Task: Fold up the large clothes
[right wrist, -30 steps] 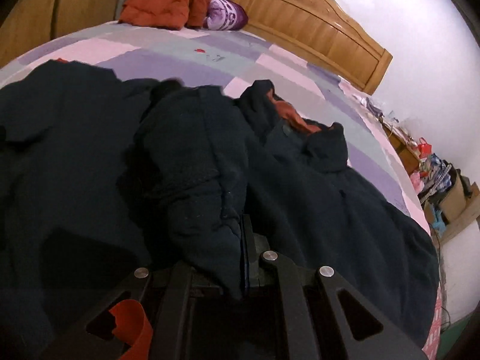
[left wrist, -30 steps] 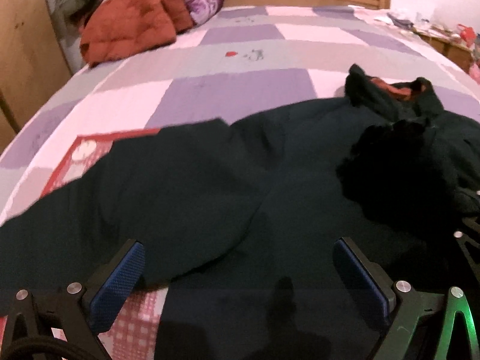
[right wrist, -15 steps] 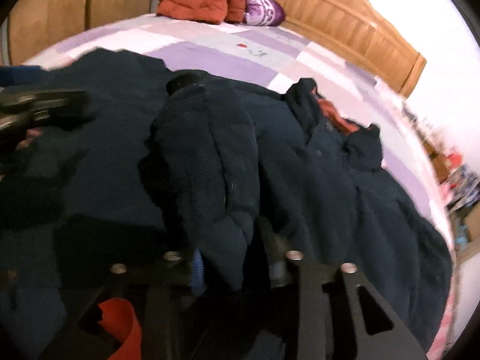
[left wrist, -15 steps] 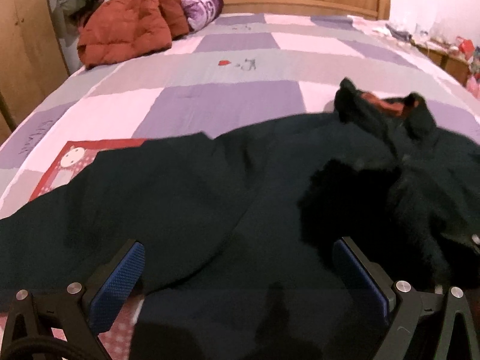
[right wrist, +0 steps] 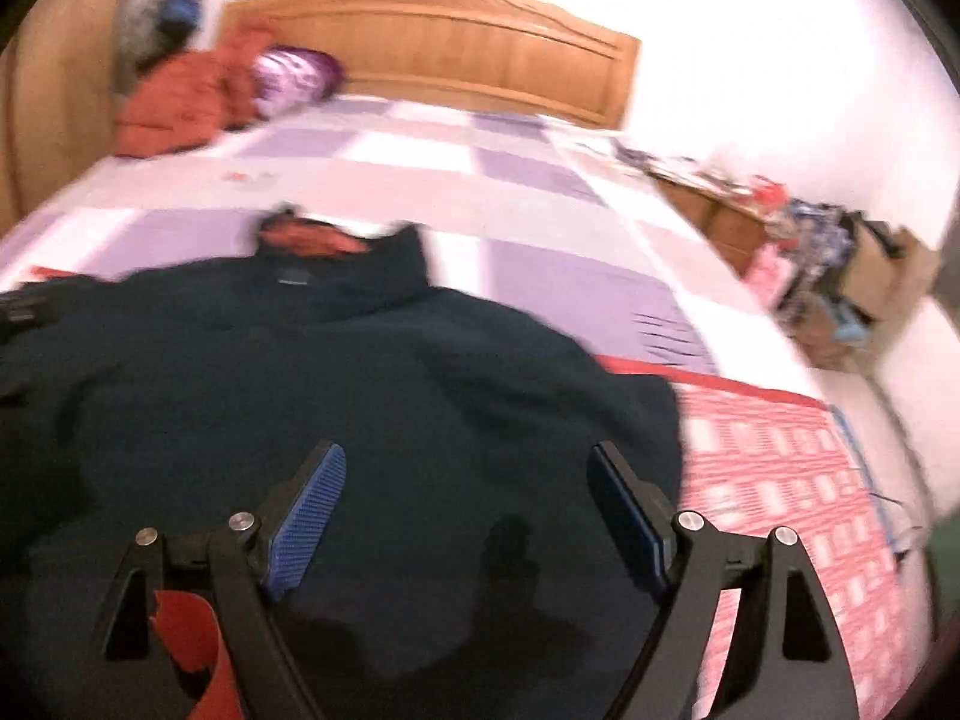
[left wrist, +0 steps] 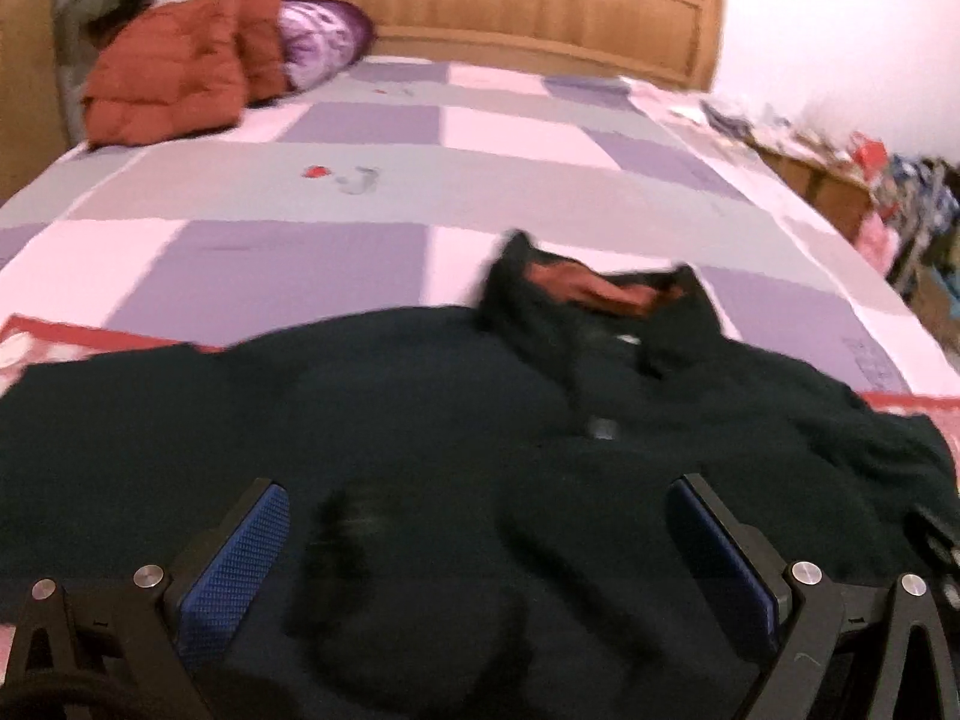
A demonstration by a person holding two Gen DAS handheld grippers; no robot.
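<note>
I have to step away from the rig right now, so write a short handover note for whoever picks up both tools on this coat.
Left tool: open, empty, over the dark coat.
Right tool: open, empty; it has just let go of the sleeve it was clamping half a second ago.
Coat: spread on the patchwork bed, collar toward the headboard, the released sleeve now lying on the body.
Done: that sleeve brought in.
Left: probably the other sleeve, then folding the body. Views are blurred, so check the layout first.

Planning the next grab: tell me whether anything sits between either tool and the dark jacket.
Nothing visible does. The left tool and the right tool both hang open directly over the dark jacket, with only its own fabric beneath them.
</note>
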